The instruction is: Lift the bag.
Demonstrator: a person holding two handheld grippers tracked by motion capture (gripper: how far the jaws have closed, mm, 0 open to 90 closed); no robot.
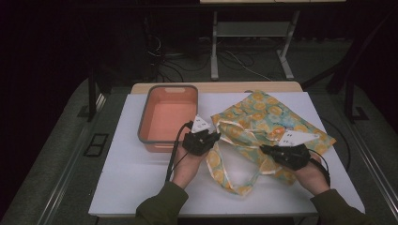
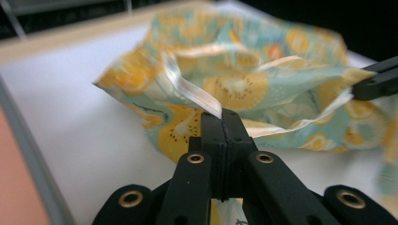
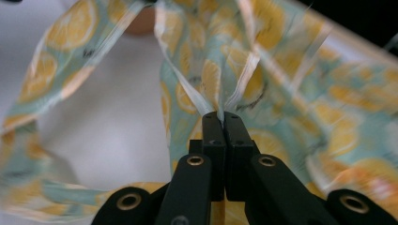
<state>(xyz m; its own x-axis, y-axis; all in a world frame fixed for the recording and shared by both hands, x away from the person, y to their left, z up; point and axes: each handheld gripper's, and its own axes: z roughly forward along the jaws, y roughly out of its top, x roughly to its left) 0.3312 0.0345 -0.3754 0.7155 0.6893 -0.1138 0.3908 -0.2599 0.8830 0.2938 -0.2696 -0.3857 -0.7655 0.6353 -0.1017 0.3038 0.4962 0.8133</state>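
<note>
Fabric is pinched between both pairs of black jaws. The left gripper (image 2: 220, 123) has its 2 jaws pressed flat together on the pale inner edge of a cloth bag (image 2: 244, 84), at the rim of the bag's opening, and that edge runs up and away to the left from the tips. The right gripper (image 3: 220, 121) is likewise clamped tight on a fold of the same bag (image 3: 281, 93), with pale seams spreading up out of the closed tips and one handle strap (image 3: 61, 61) crossing the upper left of its view. From above, the left gripper (image 1: 210, 136) sits at the bag's left rim and the right gripper (image 1: 265, 149) at the rim on the nearer right, well apart, with the bag's mouth stretched between them. The bag (image 1: 267, 112), teal with orange and yellow fruit slices, lies on the right half of a white board (image 1: 141, 178) on the table; its body spreads toward the far right and its handle loop (image 1: 234, 180) trails toward the near edge. Just left of the left gripper stands an orange bin (image 1: 162, 89) with a grey rim, on the far left part of the board. 2 hands in green sleeves (image 1: 162, 206) come in from the near side.
</note>
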